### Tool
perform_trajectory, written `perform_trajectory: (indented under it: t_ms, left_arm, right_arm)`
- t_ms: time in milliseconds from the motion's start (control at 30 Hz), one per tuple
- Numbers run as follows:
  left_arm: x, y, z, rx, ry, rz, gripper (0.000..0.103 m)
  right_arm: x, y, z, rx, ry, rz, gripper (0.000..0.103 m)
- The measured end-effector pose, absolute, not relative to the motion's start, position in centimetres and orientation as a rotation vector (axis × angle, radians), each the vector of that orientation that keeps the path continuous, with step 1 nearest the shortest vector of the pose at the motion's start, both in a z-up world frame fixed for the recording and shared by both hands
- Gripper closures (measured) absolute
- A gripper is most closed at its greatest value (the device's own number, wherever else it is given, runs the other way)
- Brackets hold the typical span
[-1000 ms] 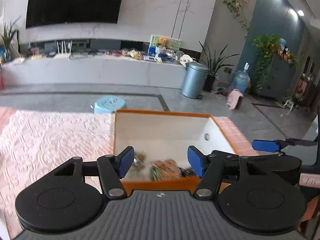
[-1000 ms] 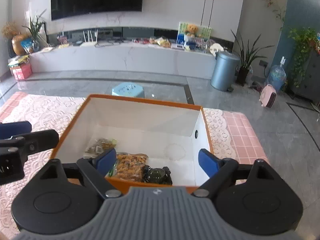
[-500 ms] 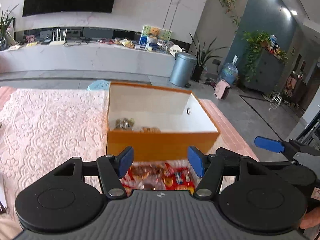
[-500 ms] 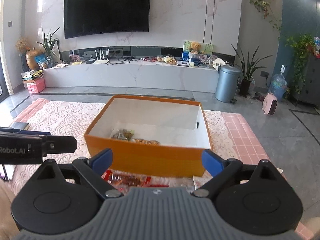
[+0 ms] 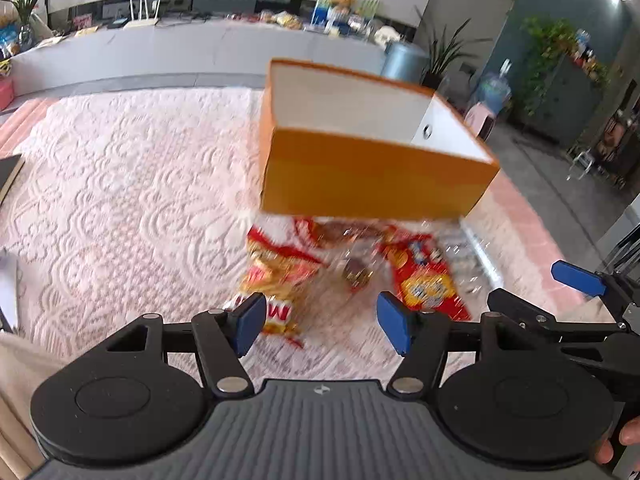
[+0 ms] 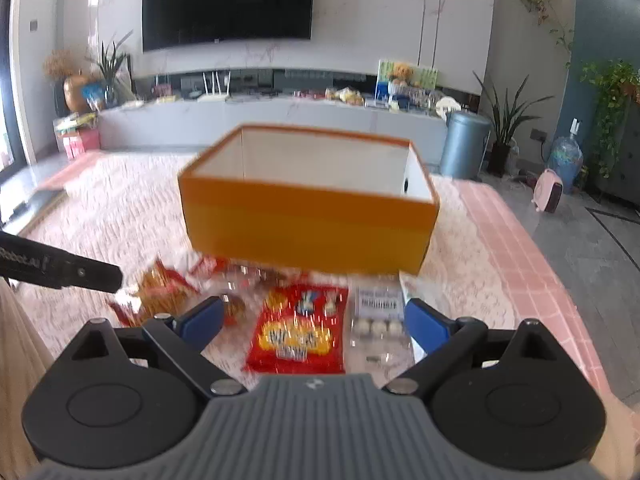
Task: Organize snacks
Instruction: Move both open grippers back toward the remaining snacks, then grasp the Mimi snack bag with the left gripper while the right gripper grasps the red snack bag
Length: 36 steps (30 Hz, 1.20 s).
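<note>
1. Left hand-held gripper: blue pads stand well apart with nothing clamped between them; it points down at the near edge of the snack pile.
2. Right hand-held gripper: jaws spread wide and empty, hovering over the snacks; its blue fingertip also shows at the right edge of the left wrist view.
3. Orange box: open-topped, white inside, standing on the surface, which is covered by a pale pink embossed cloth. Its contents are hidden by the near wall.
4. Snacks, lying loose on the cloth just in front of the box's near wall:
   - red packet with yellow print, between the right gripper's pads in the view;
   - clear tray of small white balls, just to the right of the red packet;
   - red-and-yellow crinkled packet, to the left, blurred;
   - further small wrapped pieces near the box, too blurred to identify.
</note>
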State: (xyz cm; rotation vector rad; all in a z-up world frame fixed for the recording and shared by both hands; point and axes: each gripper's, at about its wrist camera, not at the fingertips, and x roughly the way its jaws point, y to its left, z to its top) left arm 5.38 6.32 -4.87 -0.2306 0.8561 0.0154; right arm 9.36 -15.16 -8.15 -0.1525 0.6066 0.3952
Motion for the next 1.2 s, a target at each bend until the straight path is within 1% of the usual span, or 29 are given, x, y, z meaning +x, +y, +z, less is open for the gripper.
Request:
perform_trajectory:
  t_ms: [133, 333, 400, 533, 567, 633, 900, 1200]
  left_arm:
    - [5.4, 6.4, -5.9, -0.22, 0.891, 0.043, 0.028]
    - [6.5, 6.1, -6.1, -0.162, 0.902, 0.056, 0.028]
    - [7.1, 6.1, -5.9, -0.14, 0.902, 0.052, 0.025]
    - [9.1, 5.9, -6.1, -0.101, 0.939, 0.062, 0.024]
    - [9.7, 5.9, -6.3, -0.091, 0.954, 0.068, 0.024]
    - [10.7, 6.0, -6.8, -0.079, 0.98, 0.08, 0.024]
    - [12.9, 6.9, -8.8, -0.109, 1.036, 0.11, 0.024]
    - [14.1, 8.1, -10.8, -0.218, 1.1, 0.121, 0.024]
  right_arm:
    - [9.9, -14.9, -9.8, -0.155, 0.659, 0.393, 0.013]
    - [10.7, -14.9, -11.3, -0.124, 0.711, 0.393, 0.013]
    - [11.2, -14.9, -11.5, -0.113, 0.719, 0.397, 0.013]
    - [12.4, -14.0, -11.6, -0.107, 0.735, 0.418, 0.013]
    - [12.8, -13.8, -11.7, -0.11, 0.741, 0.423, 0.013]
    - [13.6, -13.1, -12.1, -0.124, 0.76, 0.428, 0.008]
    - [17.0, -11.5, -14.1, -0.102, 0.889, 0.412, 0.008]
    - [18.8, -10.0, -16.1, -0.102, 0.962, 0.401, 0.009]
